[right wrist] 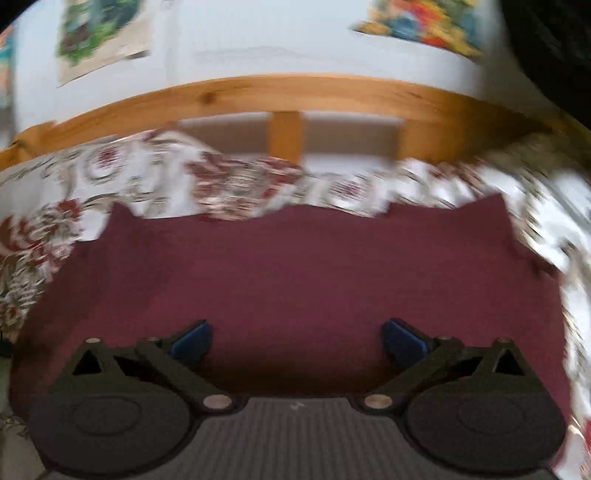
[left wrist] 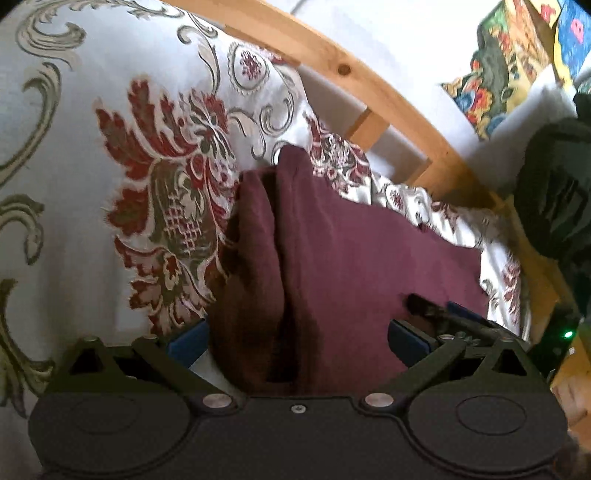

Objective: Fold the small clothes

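The left hand-held gripper (left wrist: pixel 297 338) has its jaws spread wide, blue pads (left wrist: pixel 186 345) well apart. A raised fold of the maroon garment (left wrist: pixel 332 258) rises between them, but neither pad presses on it; the left pad sits just beside the cloth's left edge and the right pad lies over the flat part. From this gripper the garment runs forward and to the right, bunched into two upright ridges straight ahead and smoother on the right side. At the right pad's far side, the tip of the right hand-held gripper (left wrist: pixel 439 310) shows, dark with a blue pad, lying on the garment's right portion.

In its own view, the right hand-held gripper (right wrist: pixel 297 338) is also spread as wide as it goes, with nothing between the pads (right wrist: pixel 192 341) but the flat cloth beneath. This view is blurred. The maroon garment (right wrist: pixel 295 277) fills the space just ahead of and under this gripper, reaching across to both sides, its far edge uneven.

Beyond the garment on every side lies the bed's patterned bedspread (left wrist: pixel 166 184), white with red and olive floral figures. Farther ahead, past the bedspread, runs a wooden bed rail (right wrist: pixel 288 92) with short upright slats. Behind the rail is a pale wall (right wrist: pixel 258 33) carrying colourful pictures (right wrist: pixel 99 33).
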`<state>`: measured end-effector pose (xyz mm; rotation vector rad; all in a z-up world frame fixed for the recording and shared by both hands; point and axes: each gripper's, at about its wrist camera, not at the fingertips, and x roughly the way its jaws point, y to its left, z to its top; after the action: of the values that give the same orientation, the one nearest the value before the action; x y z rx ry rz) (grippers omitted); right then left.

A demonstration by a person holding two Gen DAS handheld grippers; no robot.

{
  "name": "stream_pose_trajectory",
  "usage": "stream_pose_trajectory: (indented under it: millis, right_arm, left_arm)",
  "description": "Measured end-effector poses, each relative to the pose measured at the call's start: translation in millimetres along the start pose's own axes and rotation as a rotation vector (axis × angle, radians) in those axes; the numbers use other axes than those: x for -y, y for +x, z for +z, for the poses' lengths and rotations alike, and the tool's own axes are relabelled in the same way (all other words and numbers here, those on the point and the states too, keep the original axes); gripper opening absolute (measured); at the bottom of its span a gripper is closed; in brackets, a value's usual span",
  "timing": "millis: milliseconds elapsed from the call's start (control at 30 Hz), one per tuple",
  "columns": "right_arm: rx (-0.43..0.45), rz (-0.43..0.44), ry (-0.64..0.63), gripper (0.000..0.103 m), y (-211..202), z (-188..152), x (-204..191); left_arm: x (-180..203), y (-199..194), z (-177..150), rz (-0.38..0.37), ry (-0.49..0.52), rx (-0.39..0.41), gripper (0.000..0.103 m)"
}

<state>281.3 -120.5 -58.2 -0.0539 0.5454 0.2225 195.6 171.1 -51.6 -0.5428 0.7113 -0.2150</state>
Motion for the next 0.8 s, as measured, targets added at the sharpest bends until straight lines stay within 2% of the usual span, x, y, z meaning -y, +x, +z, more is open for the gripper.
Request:
stream_pose_trajectory:
  millis: [100,233,567,633,700,800]
  right_arm:
    - [-0.034,-0.04,0.063,0.102,-7.1,-6.1,25.1]
    - [-0.032,-0.103,0.117,0.102,-25.9,-19.8,58.8]
    - [-0.073,-0.085,0.254,0.103,-57.2,-56.5,114.3]
    - [-0.112,-0.099,0.273,0.102,-54.8,-65.2,122.2]
    - [-0.075,-0.074,0.278,0.102,-59.1,-76.2,126.9]
    - [-0.01,-0.093,0.242,0.102,-62.4,-88.7,121.0]
  left_arm:
    - [2.3,8.9,-3.1,0.021,0.016,-0.004,0.102]
    - [7.6,17.9,-8.8,0.061,0.068,0.013,0.102]
    - [20.4,26.7,-20.7,0.138,0.18,0.055,0.102]
    - [23.9,29.1,-24.3,0.158,0.207,0.058,0.102]
    - [28.0,31.7,-28.4,0.185,0.246,0.057,0.102]
    - [31.6,34.4,-32.9,0.214,0.282,0.065,0.102]
